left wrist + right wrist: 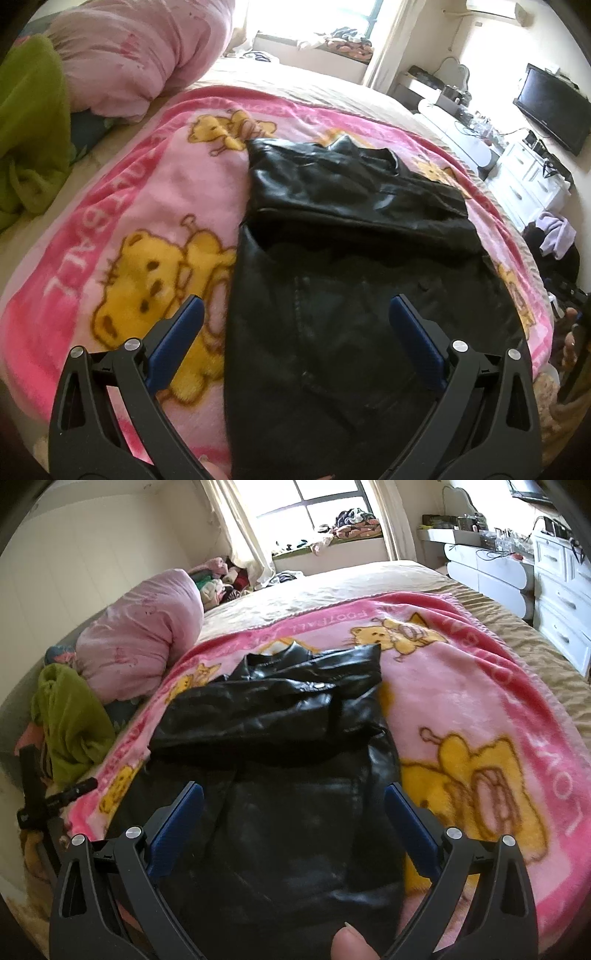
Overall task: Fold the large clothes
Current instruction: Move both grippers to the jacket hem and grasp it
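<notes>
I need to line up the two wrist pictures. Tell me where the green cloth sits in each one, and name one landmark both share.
Left wrist view: the green cloth fills the far left edge, left of the pink pillow.
Right wrist view: the green cloth lies at middle left, below and left of the same pillow.
Shared landmark: the black jacket on the pink blanket, centre of both views.

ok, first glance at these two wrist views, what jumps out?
The black leather jacket dominates, lying partly folded in the middle of the bright pink cartoon-bear blanket spread over the bed. Both the left gripper and the right gripper hang open just above the jacket's near end, holding nothing. At the bed's far left sit a rolled pink quilt and a green cloth.
</notes>
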{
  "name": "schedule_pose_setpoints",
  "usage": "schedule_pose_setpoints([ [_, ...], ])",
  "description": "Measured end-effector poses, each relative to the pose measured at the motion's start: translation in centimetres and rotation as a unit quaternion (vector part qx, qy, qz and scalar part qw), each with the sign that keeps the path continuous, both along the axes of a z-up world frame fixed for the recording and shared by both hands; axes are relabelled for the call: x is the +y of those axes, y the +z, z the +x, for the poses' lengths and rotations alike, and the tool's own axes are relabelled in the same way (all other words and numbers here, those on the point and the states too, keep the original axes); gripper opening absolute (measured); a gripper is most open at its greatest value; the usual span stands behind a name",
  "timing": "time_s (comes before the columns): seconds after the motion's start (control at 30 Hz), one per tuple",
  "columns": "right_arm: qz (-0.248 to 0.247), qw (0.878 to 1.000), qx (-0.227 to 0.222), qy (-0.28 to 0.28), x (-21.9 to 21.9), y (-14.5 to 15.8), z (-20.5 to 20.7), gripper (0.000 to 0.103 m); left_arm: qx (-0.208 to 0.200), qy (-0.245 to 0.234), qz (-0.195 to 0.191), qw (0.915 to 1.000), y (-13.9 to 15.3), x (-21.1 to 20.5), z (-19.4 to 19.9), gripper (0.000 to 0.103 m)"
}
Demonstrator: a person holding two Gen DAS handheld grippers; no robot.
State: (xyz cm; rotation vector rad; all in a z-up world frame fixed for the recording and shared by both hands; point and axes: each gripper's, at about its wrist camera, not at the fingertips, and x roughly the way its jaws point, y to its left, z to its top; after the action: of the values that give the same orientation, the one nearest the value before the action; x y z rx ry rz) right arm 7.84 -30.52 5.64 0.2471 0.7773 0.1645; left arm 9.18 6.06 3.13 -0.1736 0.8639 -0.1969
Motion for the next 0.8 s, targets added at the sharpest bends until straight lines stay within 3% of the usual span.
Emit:
schedule_pose_setpoints([
  [0.53, -0.042, 0.997, 0.066, 0.024, -0.2, -3.6, -4.0, 0.097, 0.059, 0.019, 0.026, 0.9977, -4.0, 3.0, -3.1, 0.094],
  [0.8, -0.045, 0.994, 0.091, 0.029, -0.2, -5.0, -5.2, 0.097, 0.084, -0.003, 0.03, 0.996, -5.8, 2.5, -4.7, 0.094],
])
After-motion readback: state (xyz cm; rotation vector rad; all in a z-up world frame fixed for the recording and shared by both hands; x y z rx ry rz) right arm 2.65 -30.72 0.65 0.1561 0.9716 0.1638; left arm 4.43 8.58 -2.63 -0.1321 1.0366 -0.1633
